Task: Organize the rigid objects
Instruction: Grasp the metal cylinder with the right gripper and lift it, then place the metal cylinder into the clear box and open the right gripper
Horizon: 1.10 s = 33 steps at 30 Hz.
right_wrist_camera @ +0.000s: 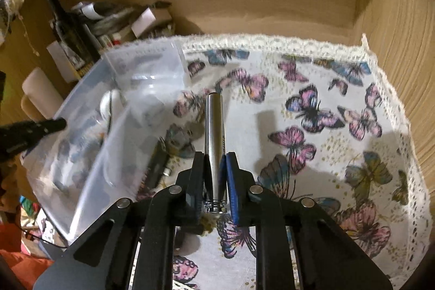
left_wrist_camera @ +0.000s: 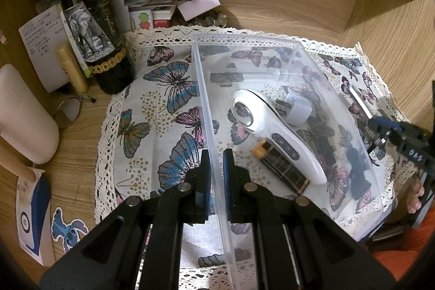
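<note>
Clear plastic bin (left_wrist_camera: 285, 110) on a butterfly cloth, with both grippers at work.

We see the bin resting on the lace-edged butterfly cloth (left_wrist_camera: 152, 105); inside it lie a white handheld device (left_wrist_camera: 272, 132), a white plug adapter (left_wrist_camera: 297, 106) touching its far side, and a dark battery with gold ends (left_wrist_camera: 280, 167) just beside the handle. Our left gripper (left_wrist_camera: 216, 156) straddles the bin's near wall, one jaw outside and one inside, closed against the thin plastic. Our right gripper (right_wrist_camera: 216, 162) is off to the bin's right, above the cloth, its jaws clamped on a silver metal tube (right_wrist_camera: 214, 132) that points forward between them, its ridged end near the jaw roots. A dark wine bottle (left_wrist_camera: 92, 18) stands left of the cloth among papers.
</note>
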### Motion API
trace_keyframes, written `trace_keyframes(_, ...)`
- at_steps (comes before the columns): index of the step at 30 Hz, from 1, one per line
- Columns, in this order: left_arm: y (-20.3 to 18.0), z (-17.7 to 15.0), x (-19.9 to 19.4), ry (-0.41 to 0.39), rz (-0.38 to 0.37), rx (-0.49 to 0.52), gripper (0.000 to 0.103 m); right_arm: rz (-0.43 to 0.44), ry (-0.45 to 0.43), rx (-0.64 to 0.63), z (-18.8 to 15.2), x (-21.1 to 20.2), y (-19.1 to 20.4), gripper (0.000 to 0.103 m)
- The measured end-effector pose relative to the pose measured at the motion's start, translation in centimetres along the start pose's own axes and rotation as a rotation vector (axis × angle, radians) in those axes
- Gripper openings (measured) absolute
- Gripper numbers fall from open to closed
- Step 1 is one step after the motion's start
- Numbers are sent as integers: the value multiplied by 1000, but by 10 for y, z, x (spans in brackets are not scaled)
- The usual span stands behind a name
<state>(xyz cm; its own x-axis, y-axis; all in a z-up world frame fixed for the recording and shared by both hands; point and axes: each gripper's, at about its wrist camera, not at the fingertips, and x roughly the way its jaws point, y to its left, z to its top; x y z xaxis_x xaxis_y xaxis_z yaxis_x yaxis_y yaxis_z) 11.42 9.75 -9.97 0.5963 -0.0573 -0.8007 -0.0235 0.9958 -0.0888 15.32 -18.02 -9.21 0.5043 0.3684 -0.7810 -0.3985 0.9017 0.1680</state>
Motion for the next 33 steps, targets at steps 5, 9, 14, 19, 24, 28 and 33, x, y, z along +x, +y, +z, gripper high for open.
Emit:
trace_keyframes(5,0,1,1,9,2,5,8,28,-80,-5,16,-20,7,14)
trace_keyframes(9,-1,2,2,12,6,6,8,64,-138,-14,25,-32,15,14)
trace_keyframes(14,-1,5,2,24,-4,0,8,121,-192,-31,39,-42,29,14)
trace_keyframes(19,0,6,2,31,-8,0,8,174,-239,-69,49,-52,48,14)
trace_keyframes(24,0,8,2,33,-11,5,8,228,-239,-112,53,-51,66,14)
trace_keyframes(28,0,9,2,33,-15,8,8,256,-206,-144,52,-42,79,14)
trace_keyframes(33,1,9,3,31,-21,8,8,265,-131,-170,49,-21,91,14)
